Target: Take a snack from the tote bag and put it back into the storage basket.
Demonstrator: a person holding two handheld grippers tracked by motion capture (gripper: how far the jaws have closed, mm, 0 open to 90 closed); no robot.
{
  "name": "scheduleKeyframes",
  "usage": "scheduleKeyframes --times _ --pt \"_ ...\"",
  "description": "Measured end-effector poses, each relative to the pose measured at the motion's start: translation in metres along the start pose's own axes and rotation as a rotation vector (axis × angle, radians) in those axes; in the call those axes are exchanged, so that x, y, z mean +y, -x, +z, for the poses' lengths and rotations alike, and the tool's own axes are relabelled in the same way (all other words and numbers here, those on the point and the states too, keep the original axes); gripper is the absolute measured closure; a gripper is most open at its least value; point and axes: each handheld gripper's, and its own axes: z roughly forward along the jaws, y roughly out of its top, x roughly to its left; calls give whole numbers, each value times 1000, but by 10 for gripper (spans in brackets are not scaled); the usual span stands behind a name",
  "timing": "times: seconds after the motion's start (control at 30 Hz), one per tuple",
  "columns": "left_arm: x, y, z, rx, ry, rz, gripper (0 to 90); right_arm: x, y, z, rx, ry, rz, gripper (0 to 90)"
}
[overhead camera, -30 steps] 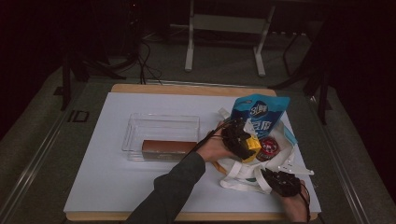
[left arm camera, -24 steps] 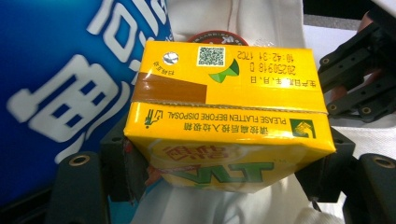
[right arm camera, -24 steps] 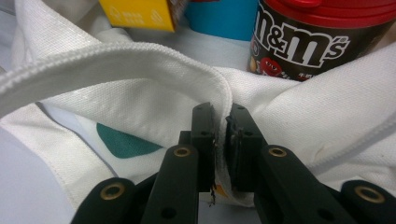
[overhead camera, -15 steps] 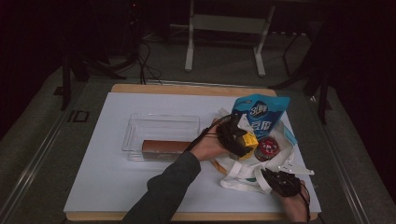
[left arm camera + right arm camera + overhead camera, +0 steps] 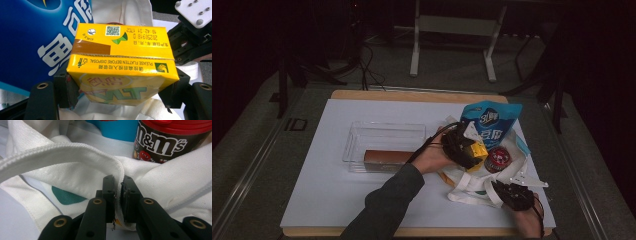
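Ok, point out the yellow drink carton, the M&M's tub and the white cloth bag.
Yellow drink carton (image 5: 120, 50): left gripper view, its top face.
M&M's tub with red lid (image 5: 165, 143): right gripper view, its brown label.
White cloth bag (image 5: 75, 173): right gripper view, its hem.

A yellow drink carton (image 5: 122, 67) is lying on its side, clamped at both ends, hanging over the mouth of a white cloth bag (image 5: 477, 187). The bag is sprawling on the table, its hem (image 5: 75, 152) apparently being pinched.

One yellow drink carton (image 5: 120, 67), one blue bag (image 5: 492, 125), one candy tub (image 5: 498, 159), one white tote (image 5: 472, 187), one clear tray (image 5: 382, 137).
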Motion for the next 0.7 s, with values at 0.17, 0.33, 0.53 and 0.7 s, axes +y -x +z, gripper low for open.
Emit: scheduleKeyframes --times 0.17,0.33,0.53,0.7 --pt "-1 -1 -7 0 -5 -4 292 0 0 0 0 0 1 826" --pt "-2 -3 -14 5 2 -9 292 0 0 0 1 0 1 826" --pt "-4 -6 -19 11 3 -16 292 0 0 0 1 1 2 826" --pt "-6 -8 -27 16 10 -26 292 0 0 0 2 1 3 826"
